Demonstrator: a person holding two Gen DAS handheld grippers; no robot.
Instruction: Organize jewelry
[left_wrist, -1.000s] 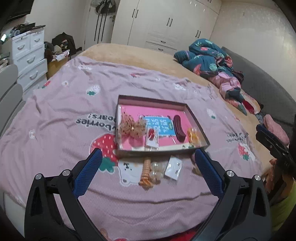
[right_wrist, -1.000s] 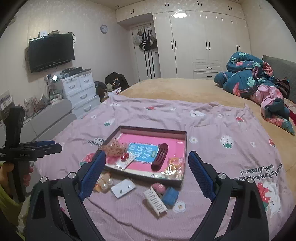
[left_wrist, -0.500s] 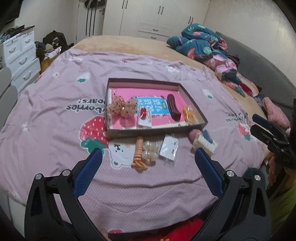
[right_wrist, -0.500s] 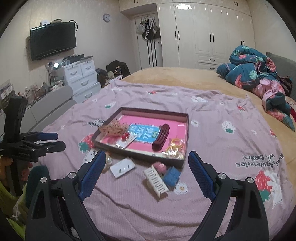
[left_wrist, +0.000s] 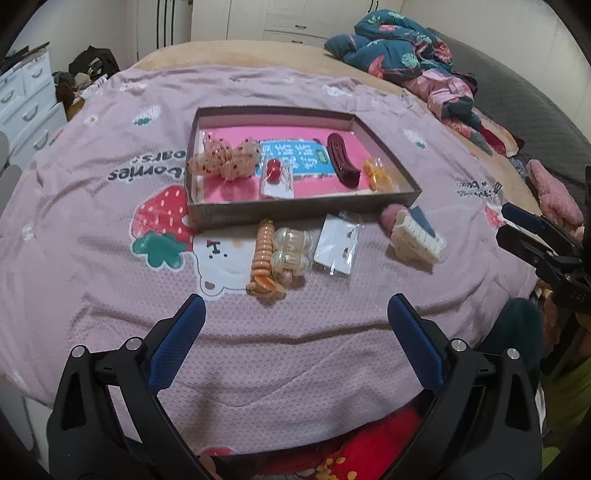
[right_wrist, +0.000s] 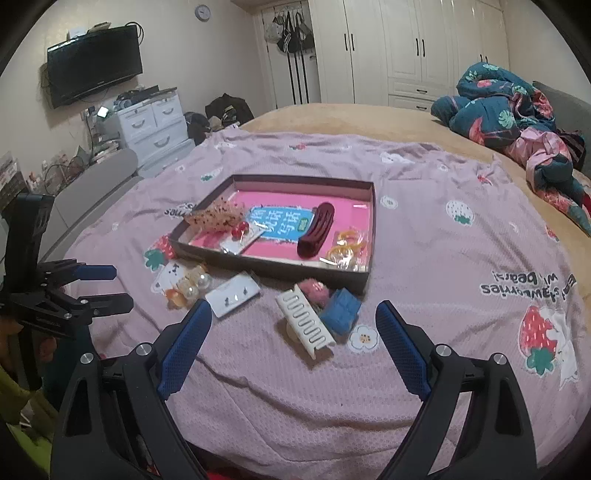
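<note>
Bedroom, lit warm from overhead.
White wardrobes (right_wrist: 417, 55) line the far wall; a black TV (right_wrist: 94, 79) hangs left above white drawers (right_wrist: 153, 123); crumpled quilt (right_wrist: 509, 110) far right.

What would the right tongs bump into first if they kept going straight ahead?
Probably the white comb-like clip: it lies on the pink blanket just ahead of the open right tongs, between their tips. Depth is hard to judge.

The blanket (left_wrist: 110, 229) is lilac-pink, printed with red strawberries, white bears and dark lettering. The tray (left_wrist: 295, 214) has brown walls and a hot-pink floor with a blue label at its centre. Inside, a maroon hair clip (left_wrist: 343, 166) lies at three o'clock and a beige dotted bow (left_wrist: 221, 162) at nine. Both grippers carry blue pads (right_wrist: 184, 347) on black frames.
</note>
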